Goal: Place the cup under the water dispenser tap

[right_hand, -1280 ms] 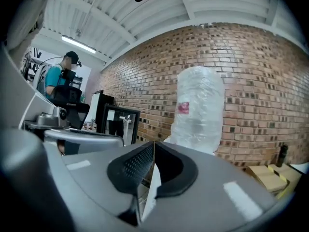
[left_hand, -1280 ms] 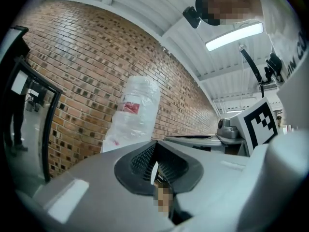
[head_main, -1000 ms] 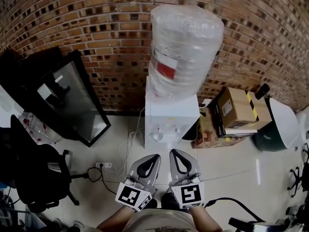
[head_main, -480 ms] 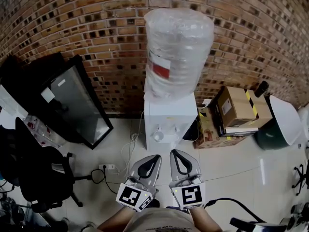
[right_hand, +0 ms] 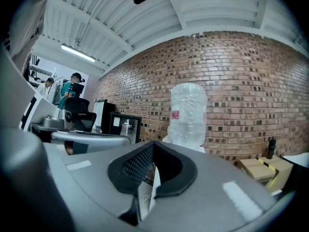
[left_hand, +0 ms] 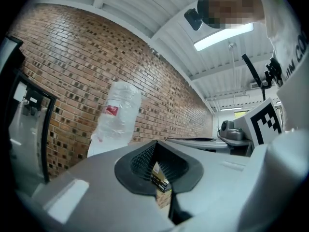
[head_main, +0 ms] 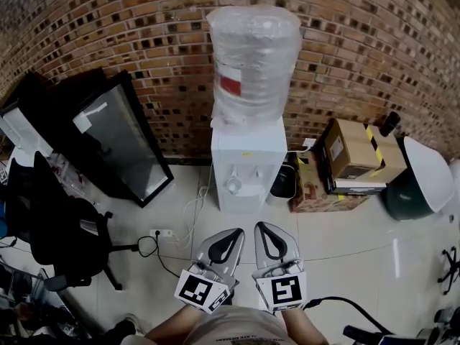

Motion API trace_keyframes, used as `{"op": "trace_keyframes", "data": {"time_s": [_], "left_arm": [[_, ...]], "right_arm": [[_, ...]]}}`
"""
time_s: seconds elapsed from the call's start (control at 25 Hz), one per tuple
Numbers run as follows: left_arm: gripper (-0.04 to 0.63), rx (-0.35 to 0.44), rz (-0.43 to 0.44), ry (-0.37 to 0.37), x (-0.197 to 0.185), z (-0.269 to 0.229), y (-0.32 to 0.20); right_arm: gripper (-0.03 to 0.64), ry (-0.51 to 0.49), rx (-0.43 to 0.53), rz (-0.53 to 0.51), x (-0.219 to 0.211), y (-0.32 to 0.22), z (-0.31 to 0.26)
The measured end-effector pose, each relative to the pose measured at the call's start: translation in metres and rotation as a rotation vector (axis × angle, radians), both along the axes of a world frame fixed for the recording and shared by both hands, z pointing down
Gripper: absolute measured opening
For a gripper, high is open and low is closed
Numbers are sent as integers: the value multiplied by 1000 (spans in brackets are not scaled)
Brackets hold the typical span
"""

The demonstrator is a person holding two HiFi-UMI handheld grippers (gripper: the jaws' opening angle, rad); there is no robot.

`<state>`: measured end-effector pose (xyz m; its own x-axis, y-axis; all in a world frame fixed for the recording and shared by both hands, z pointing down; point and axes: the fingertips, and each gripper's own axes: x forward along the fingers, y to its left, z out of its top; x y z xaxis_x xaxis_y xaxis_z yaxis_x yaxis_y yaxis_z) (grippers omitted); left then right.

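Observation:
The white water dispenser [head_main: 248,160] stands against the brick wall with a clear bottle [head_main: 251,56] on top. A small white cup [head_main: 233,185] sits in its front recess, just left of the taps. My left gripper [head_main: 233,233] and right gripper [head_main: 261,227] hang side by side at the bottom of the head view, well short of the dispenser and pointing toward it. Both are shut with nothing between their jaws. The bottle [left_hand: 116,112] rises beyond the left gripper [left_hand: 155,144]. In the right gripper view the bottle [right_hand: 188,112] stands past the right gripper [right_hand: 153,145].
A black bin [head_main: 282,182] and cardboard boxes [head_main: 348,153] stand right of the dispenser. A black glass-fronted panel [head_main: 118,139] leans on the wall at left. A black office chair [head_main: 61,232] is near left. A power strip with cables [head_main: 162,233] lies on the tiled floor.
The dispenser now looks smaller and farther up the head view, so I and both grippers have drawn back from it. Both grippers stay shut, side by side.

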<state>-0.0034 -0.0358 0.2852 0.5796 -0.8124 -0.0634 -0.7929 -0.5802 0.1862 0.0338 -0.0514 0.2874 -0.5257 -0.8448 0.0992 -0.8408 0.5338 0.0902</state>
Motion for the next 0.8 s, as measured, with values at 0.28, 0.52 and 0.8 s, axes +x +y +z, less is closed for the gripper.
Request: {"op": "trace_keyframes", "data": {"time_s": [0.28, 0.52, 0.8], "left_arm": [[-8, 20, -25, -21, 32, 0, 64], [-8, 8, -66, -39, 45, 4, 115], [-8, 18, -77, -47, 56, -1, 153]], "right_arm": [[6, -29, 7, -48, 25, 62, 5], [6, -37, -12, -88, 39, 115, 11], [5, -31, -1, -115, 47, 155, 6]]}}
